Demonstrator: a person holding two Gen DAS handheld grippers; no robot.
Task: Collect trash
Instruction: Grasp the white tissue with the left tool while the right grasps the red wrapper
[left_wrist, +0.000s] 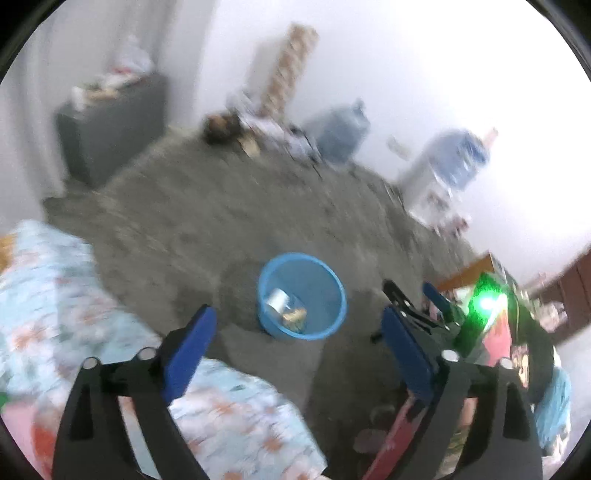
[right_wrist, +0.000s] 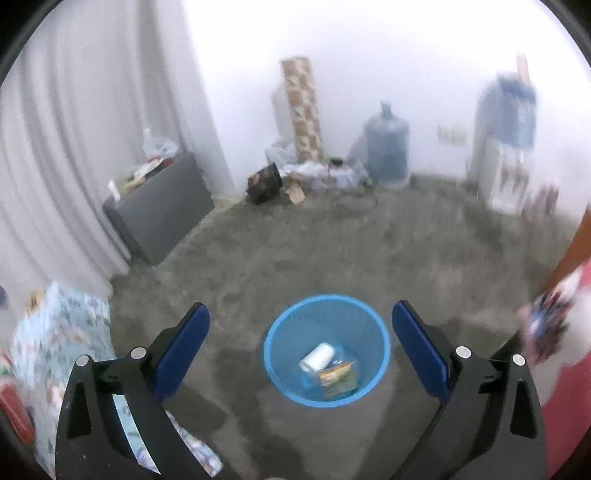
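Fingers: my left gripper (left_wrist: 299, 328) and right gripper (right_wrist: 301, 332) both gape, empty.
Risk: blur may make me clip the blue wastebasket (right_wrist: 273, 363).

Floor (right_wrist: 295, 240) round bin (right_wrist: 327, 349) open; bed (right_wrist: 62, 325) blocks left.

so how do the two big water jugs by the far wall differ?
The nearer-centre jug stands on the floor; the right-hand jug sits raised on a white dispenser. The floor jug looks plain grey-blue with its neck up; the raised one carries a brighter blue label and is more blurred. Both are large, bluish and against the wall.
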